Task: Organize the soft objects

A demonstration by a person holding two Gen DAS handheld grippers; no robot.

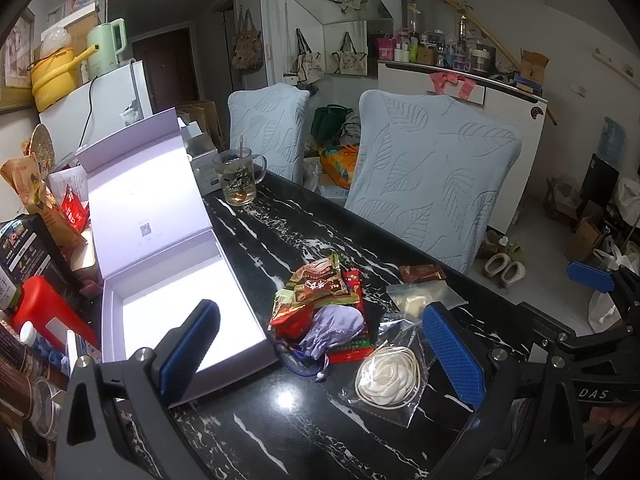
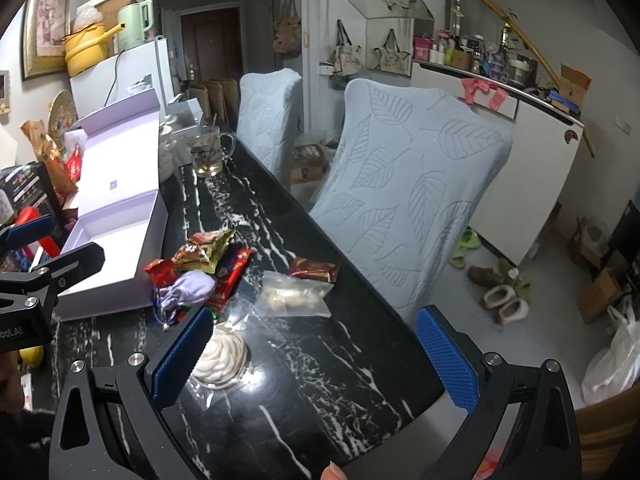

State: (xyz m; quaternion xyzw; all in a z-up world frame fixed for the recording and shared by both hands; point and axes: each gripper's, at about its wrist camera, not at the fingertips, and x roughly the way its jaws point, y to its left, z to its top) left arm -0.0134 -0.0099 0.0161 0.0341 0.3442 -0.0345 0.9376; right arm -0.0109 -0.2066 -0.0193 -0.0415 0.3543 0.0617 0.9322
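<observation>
Snack packets (image 1: 316,288) in crinkled red and gold foil lie heaped on a black, white-veined marble counter (image 1: 280,420), just beside the open lavender box (image 1: 192,312). A soft purple drawstring pouch (image 1: 334,330) rests against the heap, its long axis slanting from the box toward the counter's chair-side edge, cord end nearest the camera. Beyond the heap from the box sit a clear bag holding a white rose-shaped piece (image 1: 386,380), a flat zip bag (image 2: 294,294) and a brown sachet (image 2: 314,269). Both the left gripper (image 1: 320,360) and right gripper (image 2: 316,356) hang released, jaws wide, blue ribbed pads bare. Bare counter lies nearest the cameras.
</observation>
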